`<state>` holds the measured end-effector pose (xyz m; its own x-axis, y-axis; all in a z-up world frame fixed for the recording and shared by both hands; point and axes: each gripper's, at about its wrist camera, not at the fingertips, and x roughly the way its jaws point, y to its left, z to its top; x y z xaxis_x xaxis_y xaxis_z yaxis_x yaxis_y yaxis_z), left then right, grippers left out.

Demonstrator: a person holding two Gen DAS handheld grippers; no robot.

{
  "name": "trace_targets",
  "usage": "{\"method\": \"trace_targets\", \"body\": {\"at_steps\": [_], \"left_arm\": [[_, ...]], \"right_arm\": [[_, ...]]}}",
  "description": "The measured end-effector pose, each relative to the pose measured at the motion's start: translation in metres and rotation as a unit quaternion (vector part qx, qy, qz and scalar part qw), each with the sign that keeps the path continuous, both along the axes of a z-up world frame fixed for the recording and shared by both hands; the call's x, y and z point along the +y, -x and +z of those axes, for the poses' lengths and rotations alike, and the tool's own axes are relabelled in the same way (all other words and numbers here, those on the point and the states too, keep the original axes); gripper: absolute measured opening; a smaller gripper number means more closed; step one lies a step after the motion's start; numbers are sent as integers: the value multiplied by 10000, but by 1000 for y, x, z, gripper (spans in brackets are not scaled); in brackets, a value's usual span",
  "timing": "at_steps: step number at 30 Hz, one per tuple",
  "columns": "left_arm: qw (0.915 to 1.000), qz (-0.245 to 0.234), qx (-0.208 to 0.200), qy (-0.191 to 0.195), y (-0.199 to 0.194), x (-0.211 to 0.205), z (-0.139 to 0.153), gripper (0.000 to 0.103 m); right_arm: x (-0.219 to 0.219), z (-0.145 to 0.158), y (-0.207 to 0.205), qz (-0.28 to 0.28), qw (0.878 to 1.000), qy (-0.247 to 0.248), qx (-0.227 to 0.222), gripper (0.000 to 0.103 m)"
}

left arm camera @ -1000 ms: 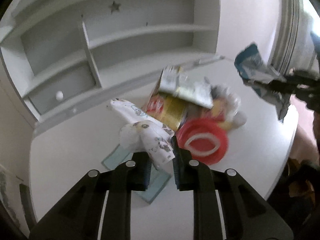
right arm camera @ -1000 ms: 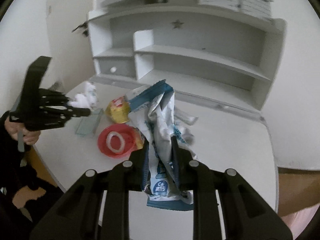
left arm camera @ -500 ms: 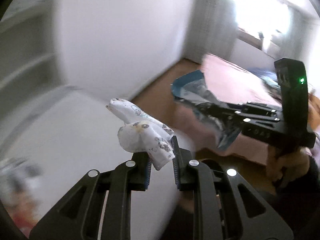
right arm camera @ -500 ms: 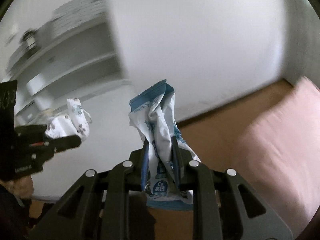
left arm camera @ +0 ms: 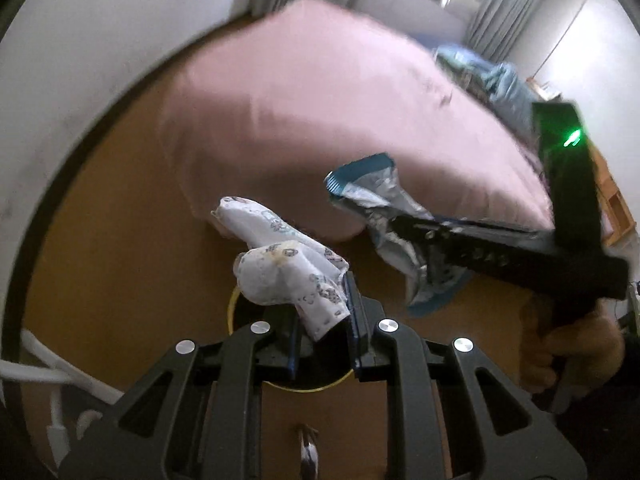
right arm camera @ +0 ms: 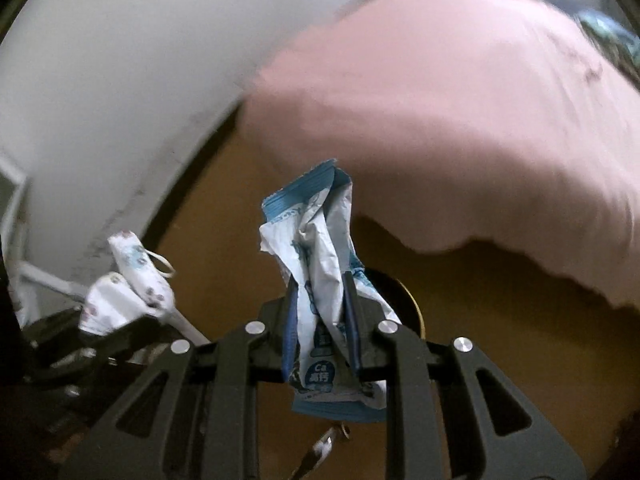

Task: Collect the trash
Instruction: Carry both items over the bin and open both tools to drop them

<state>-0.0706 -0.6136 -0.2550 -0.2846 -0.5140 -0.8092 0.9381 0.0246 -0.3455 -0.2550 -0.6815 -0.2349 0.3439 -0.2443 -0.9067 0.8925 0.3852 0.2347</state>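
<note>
My left gripper point(left arm camera: 322, 300) is shut on a crumpled white printed face mask point(left arm camera: 280, 264); it also shows in the right wrist view point(right arm camera: 128, 292). My right gripper point(right arm camera: 320, 312) is shut on a crumpled blue and white snack wrapper point(right arm camera: 316, 248), which also shows in the left wrist view point(left arm camera: 384, 216). Both grippers hang over the wooden floor. A dark round bin with a yellow rim point(left arm camera: 236, 312) lies right below the left gripper. The same rim point(right arm camera: 412, 308) shows behind the right gripper.
A bed with a pink cover point(left arm camera: 320, 100) fills the upper part of both views. A white wall point(right arm camera: 100, 100) with a dark skirting runs on the left. White cables point(left arm camera: 48, 376) lie on the floor at the lower left.
Both grippers have swung away from the white table and shelves, each still holding its trash. They now point down at the floor, bin and bed.
</note>
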Motion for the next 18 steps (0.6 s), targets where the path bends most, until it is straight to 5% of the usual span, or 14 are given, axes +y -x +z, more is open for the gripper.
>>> {"method": "trace_targets", "body": {"at_steps": [3, 7, 11, 18], "left_arm": [[9994, -91, 67, -340, 11, -14, -37, 18], [9984, -173, 106, -534, 15, -25, -51, 20], [9982, -206, -79, -556, 17, -35, -47, 61], [9983, -230, -32, -540, 14, -17, -38, 64]], "right_arm": [[-12, -26, 7, -181, 9991, -365, 67, 21], [-18, -39, 10, -201, 9984, -524, 46, 21], [-27, -45, 8, -198, 9978, -625, 66, 21], [-31, -49, -5, -89, 9979, -630, 96, 21]]}}
